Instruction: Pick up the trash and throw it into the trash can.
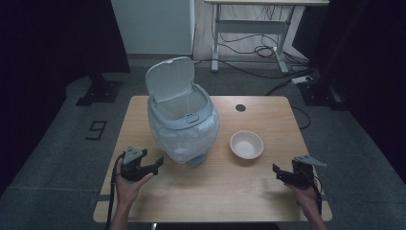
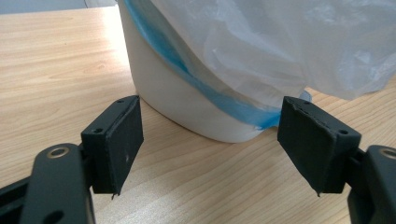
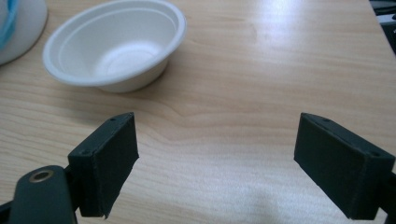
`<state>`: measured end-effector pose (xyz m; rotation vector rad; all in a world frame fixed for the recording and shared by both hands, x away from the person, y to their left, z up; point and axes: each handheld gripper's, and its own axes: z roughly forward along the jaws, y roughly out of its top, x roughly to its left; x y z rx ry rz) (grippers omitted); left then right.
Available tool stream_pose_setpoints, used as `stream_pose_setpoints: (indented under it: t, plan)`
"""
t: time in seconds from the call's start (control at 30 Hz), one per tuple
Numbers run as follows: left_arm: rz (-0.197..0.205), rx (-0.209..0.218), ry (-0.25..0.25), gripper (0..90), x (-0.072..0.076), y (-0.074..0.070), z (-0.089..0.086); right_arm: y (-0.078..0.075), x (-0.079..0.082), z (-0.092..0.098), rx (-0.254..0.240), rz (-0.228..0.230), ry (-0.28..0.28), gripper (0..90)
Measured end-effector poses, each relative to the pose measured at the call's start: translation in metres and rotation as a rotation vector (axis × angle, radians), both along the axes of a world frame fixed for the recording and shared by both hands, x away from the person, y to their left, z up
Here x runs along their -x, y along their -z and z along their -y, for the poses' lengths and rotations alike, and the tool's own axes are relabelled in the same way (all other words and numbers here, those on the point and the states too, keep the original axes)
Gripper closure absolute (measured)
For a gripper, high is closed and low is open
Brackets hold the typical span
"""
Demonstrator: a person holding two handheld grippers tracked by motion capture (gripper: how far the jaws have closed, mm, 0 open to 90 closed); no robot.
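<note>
Our left gripper (image 1: 154, 165) rests low at the near left of the wooden table (image 1: 225, 191), jaws spread wide and holding nothing; our right gripper (image 1: 278, 173) sits at the near right, equally wide and empty. Just beyond the left jaws stands a small lidded bin (image 2: 187, 102), its white base smooth and rigid, a thin plastic liner (image 2: 280, 42) draped loosely over its sides. We judge the liner soft and slippery, so the firm rim or base is the better hold. Ahead of the right gripper lies an empty white bowl (image 3: 114, 44), seemingly light and thin-walled; we would pinch its rim gently.
</note>
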<state>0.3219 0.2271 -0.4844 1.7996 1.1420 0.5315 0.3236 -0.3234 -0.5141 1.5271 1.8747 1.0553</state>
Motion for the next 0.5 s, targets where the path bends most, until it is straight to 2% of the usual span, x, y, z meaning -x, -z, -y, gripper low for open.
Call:
stream_pose_setpoints:
  t: [0.13,0.3,0.5]
  plan:
    - [-0.016,-0.004,0.007,22.6,0.000,0.004,0.001,-0.009,-0.003,-0.004,0.022,0.008,-0.009,13.2]
    - [-0.020,-0.018,0.016,22.8,-0.001,0.005,0.005,-0.019,-0.014,-0.009,0.016,0.023,0.000,13.5]
    - [-0.024,-0.022,0.015,22.8,-0.002,0.006,0.006,-0.025,-0.032,-0.015,0.024,0.006,-0.015,13.4]
